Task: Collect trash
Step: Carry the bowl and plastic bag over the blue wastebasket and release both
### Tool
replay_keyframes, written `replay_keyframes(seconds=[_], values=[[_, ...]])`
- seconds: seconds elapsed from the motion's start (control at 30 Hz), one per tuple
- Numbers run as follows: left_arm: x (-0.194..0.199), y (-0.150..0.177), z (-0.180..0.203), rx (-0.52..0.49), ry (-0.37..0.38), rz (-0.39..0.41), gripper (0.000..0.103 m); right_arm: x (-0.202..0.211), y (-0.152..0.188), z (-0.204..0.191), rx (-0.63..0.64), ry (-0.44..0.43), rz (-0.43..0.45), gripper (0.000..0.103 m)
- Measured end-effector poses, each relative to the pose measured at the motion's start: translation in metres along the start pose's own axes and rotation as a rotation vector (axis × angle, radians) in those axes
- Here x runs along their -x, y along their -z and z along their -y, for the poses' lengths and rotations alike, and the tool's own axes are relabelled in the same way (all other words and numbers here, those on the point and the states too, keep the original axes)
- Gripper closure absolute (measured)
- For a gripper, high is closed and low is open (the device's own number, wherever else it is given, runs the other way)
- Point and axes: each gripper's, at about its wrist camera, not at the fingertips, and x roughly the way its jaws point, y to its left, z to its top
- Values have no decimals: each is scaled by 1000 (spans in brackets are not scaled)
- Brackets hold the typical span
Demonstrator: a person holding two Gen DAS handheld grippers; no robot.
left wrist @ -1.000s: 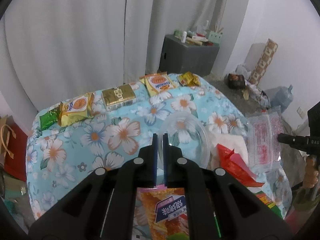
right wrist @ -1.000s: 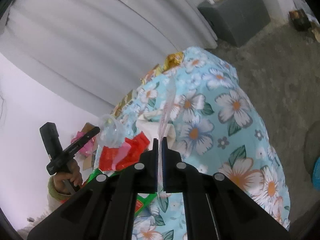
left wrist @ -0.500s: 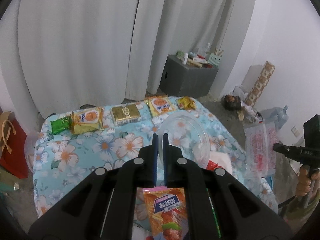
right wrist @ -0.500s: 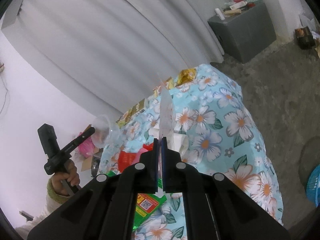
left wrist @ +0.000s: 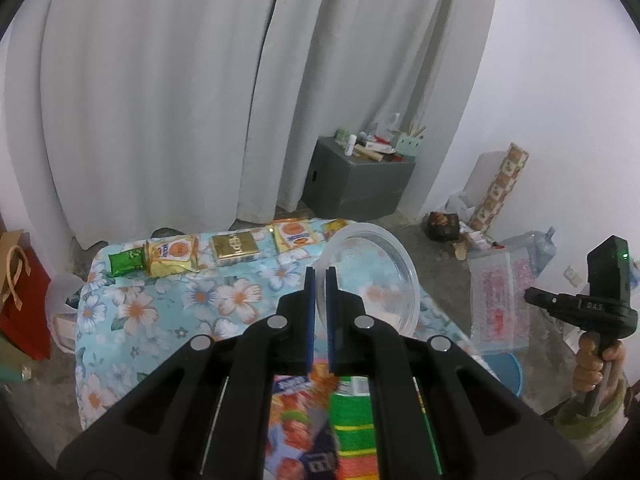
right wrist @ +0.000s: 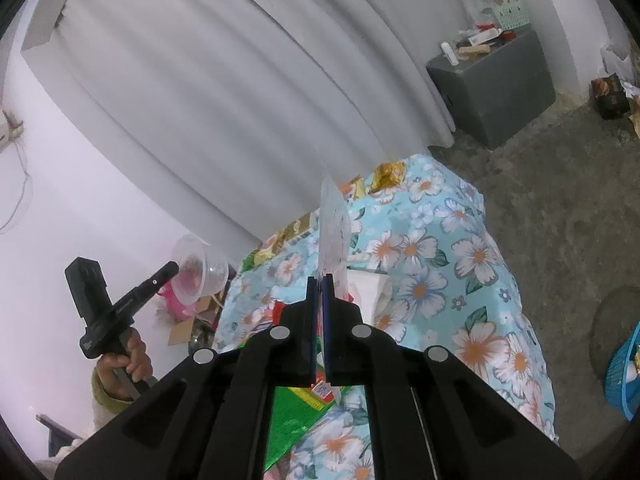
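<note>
My left gripper (left wrist: 319,276) is shut on the rim of a clear plastic bowl (left wrist: 376,276) and holds it up above the floral table (left wrist: 160,304); it also shows in the right wrist view (right wrist: 198,276). My right gripper (right wrist: 319,280) is shut on a clear plastic wrapper with red print (right wrist: 334,232), held edge-on above the table's right end; the left wrist view shows it flat (left wrist: 500,300). Snack wrappers (left wrist: 304,420) lie on the table under the left gripper. A white tissue (right wrist: 368,288) and a green wrapper (right wrist: 296,412) lie below the right gripper.
Several snack packets (left wrist: 172,256) line the table's far edge. A blue basket (right wrist: 624,372) stands on the floor right of the table, also low in the left wrist view (left wrist: 504,368). A grey cabinet (left wrist: 356,184) stands by the curtain. Bags (left wrist: 20,296) stand left.
Both grippers have risen well above the table, carrying the bowl and the clear wrapper. The table looks smaller and farther in both views.
</note>
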Motion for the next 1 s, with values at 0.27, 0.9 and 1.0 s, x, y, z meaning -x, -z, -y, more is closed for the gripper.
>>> replay_keyframes(seconds=[0.27,0.9,1.0], values=[[30,11,37,8,58,22,100,38,4,-3,11,35,31,100],[54,28,114,-72,163,3,100,99,24,-4,-37,40,89,100],[54,27,128,-90,180,1,100,111,28,0,-44,42,108,100]])
